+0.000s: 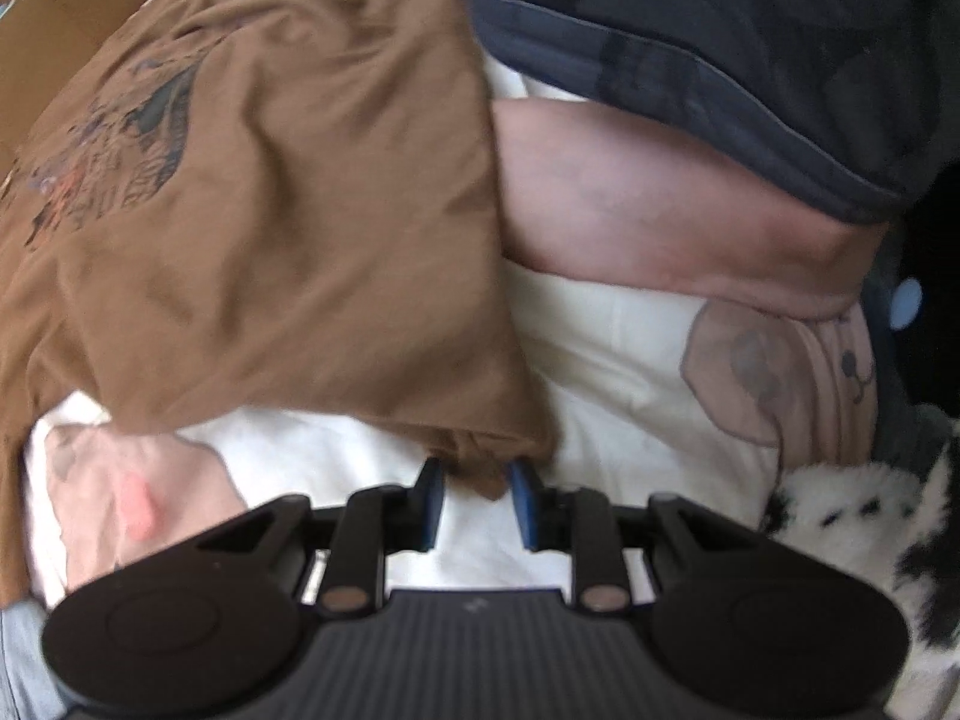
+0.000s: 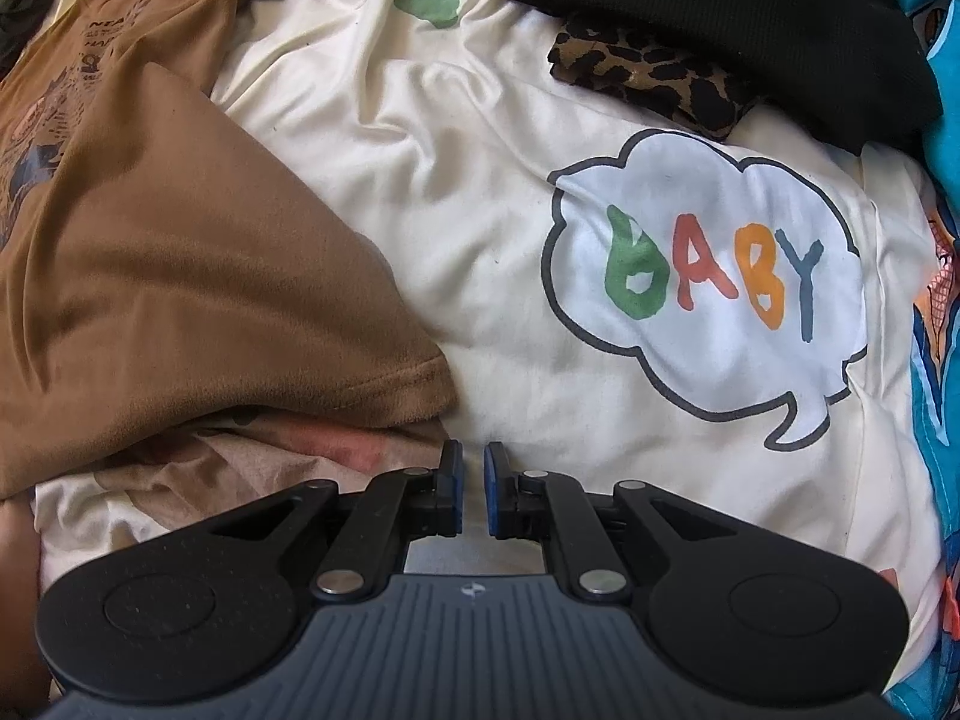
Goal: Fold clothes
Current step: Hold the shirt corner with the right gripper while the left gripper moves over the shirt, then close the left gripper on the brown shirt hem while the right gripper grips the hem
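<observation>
A brown T-shirt [image 1: 270, 192] with a dark printed graphic lies rumpled over a cream sheet [image 1: 600, 360]. My left gripper [image 1: 475, 480] is at its near corner, and a bunch of the brown fabric sits between the blue pads, so it is shut on the shirt. In the right wrist view the same brown T-shirt [image 2: 150, 252] covers the left side, its hemmed edge ending just left of my right gripper [image 2: 474, 474]. That gripper's pads stand almost together with nothing between them, hovering over the cream sheet [image 2: 480, 180].
A person's bare forearm [image 1: 660, 198] and dark sleeve [image 1: 720, 30] cross the upper right. A black-and-white fluffy item [image 1: 870, 522] lies at the right. Beyond the sheet's "BABY" bubble [image 2: 708, 276] are a leopard-print cloth [image 2: 648, 78], a black garment [image 2: 720, 6] and a blue cloth [image 2: 942, 192].
</observation>
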{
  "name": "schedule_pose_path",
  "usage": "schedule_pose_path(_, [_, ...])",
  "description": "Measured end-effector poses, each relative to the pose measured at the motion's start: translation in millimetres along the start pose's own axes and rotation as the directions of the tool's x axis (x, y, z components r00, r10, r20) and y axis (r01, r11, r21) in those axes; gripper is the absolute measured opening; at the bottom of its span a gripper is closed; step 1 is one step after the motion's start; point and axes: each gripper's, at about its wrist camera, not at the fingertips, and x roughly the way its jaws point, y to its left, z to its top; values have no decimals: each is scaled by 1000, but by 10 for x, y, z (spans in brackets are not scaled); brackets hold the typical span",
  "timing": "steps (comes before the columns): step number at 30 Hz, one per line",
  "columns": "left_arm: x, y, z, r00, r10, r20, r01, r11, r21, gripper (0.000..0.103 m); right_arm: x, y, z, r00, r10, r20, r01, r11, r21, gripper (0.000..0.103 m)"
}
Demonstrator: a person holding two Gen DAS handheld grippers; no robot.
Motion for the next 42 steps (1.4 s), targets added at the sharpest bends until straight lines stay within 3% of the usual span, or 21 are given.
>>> schedule_pose_path(13, [79, -41, 37, 1000, 0, 8, -2, 984, 178, 25, -31, 14, -127, 1000, 17, 5, -17, 1000, 5, 7])
schedule_pose_path(15, [73, 2, 38, 1000, -16, 11, 14, 989, 149, 15, -59, 12, -156, 999, 35, 8, -35, 999, 8, 8])
schedule_pose_path(18, [19, 71, 44, 999, -19, 30, 17, 998, 64, 8, -116, 22, -209, 998, 56, 15, -56, 998, 6, 14])
schedule_pose_path(22, [-119, 231, 22, 998, -37, 48, 43, 988, -148, 7, -194, 15, -216, 996, 72, 50, -72, 997, -11, 33])
schedule_pose_path(24, [-208, 356, 3, 997, -46, 59, 61, 955, -291, 6, -229, 3, -198, 994, 80, 72, -79, 997, -20, 36])
schedule_pose_path(27, [-311, 472, -26, 998, -39, 52, 58, 905, -422, 6, -282, -15, -171, 990, 93, 104, -90, 995, -34, 37])
schedule_pose_path(30, [-393, 669, -273, 999, -43, 33, 54, 824, -564, 6, -303, -56, -129, 984, 112, 140, -107, 993, -39, 38])
schedule_pose_path(32, [-443, 701, -307, 997, -67, 41, 77, 719, -691, 6, -240, -64, -89, 981, 123, 152, -116, 992, -50, 38])
schedule_pose_path(34, [-493, 759, -381, 995, -88, 49, 92, 588, -804, 6, -179, -52, -55, 979, 131, 158, -121, 990, -69, 38])
schedule_pose_path(35, [-527, 802, -425, 995, -92, 45, 88, 536, -839, 6, -149, -46, -38, 978, 135, 161, -123, 989, -78, 38])
schedule_pose_path(36, [-537, 795, -483, 995, -92, 38, 79, 503, -861, 6, -118, -40, -21, 977, 139, 164, -126, 988, -87, 38])
schedule_pose_path(39, [-709, 815, -558, 996, -84, 0, 37, 436, -899, 5, -27, -23, 30, 973, 151, 173, -132, 985, -115, 38])
schedule_pose_path(42, [-860, 879, -567, 997, -66, -36, -6, 415, -910, 5, 47, 36, 64, 971, 155, 179, -126, 979, -163, 38])
